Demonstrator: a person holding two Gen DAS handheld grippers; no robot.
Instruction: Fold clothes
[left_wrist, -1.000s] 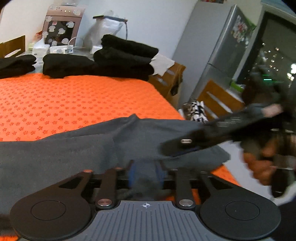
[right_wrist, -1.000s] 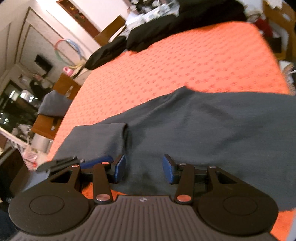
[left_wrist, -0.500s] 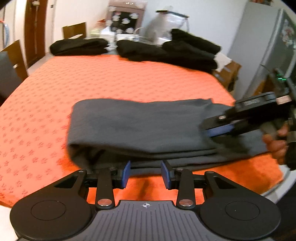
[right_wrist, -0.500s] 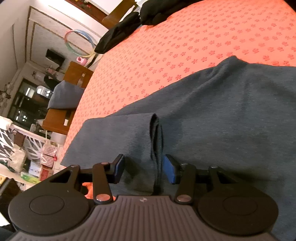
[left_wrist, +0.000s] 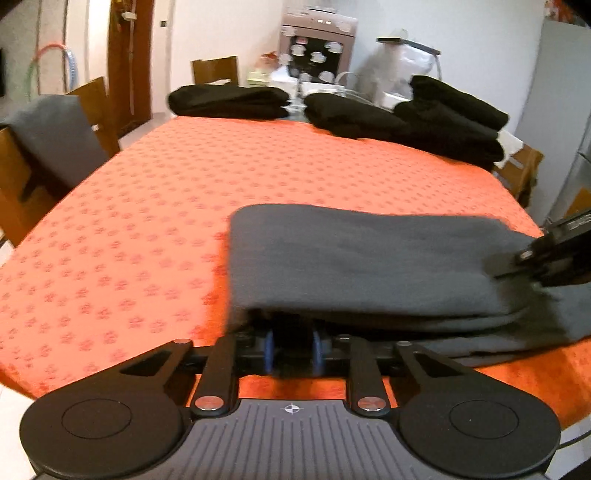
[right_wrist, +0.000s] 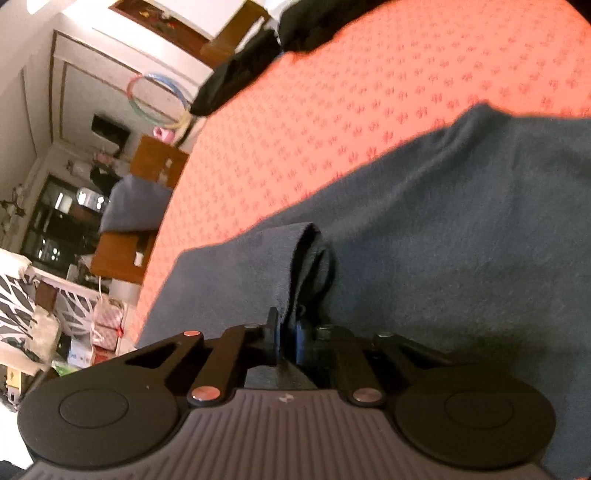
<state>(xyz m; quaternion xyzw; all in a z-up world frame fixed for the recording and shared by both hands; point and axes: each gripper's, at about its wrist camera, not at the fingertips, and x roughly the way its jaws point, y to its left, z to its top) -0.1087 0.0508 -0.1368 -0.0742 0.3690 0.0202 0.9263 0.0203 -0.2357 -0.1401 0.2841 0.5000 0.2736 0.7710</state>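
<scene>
Left gripper (left_wrist: 292, 350) lies low at the cloth's (left_wrist: 369, 258) near edge, pinching it; right gripper (right_wrist: 286, 345), tilted, clamps a fold of it.

A lived-in home dining room: a large table under an orange flower-patterned tablecloth (left_wrist: 184, 206), brown wooden dining chairs (left_wrist: 216, 70) at its far edge, a grey refrigerator (left_wrist: 565, 122) by the right corner, a colourful hula hoop (right_wrist: 157, 98) against the panelled wall.

Both wrist views sit low and close over the orange table (left_wrist: 147, 236), sharing the gray garment (left_wrist: 369, 258).
</scene>
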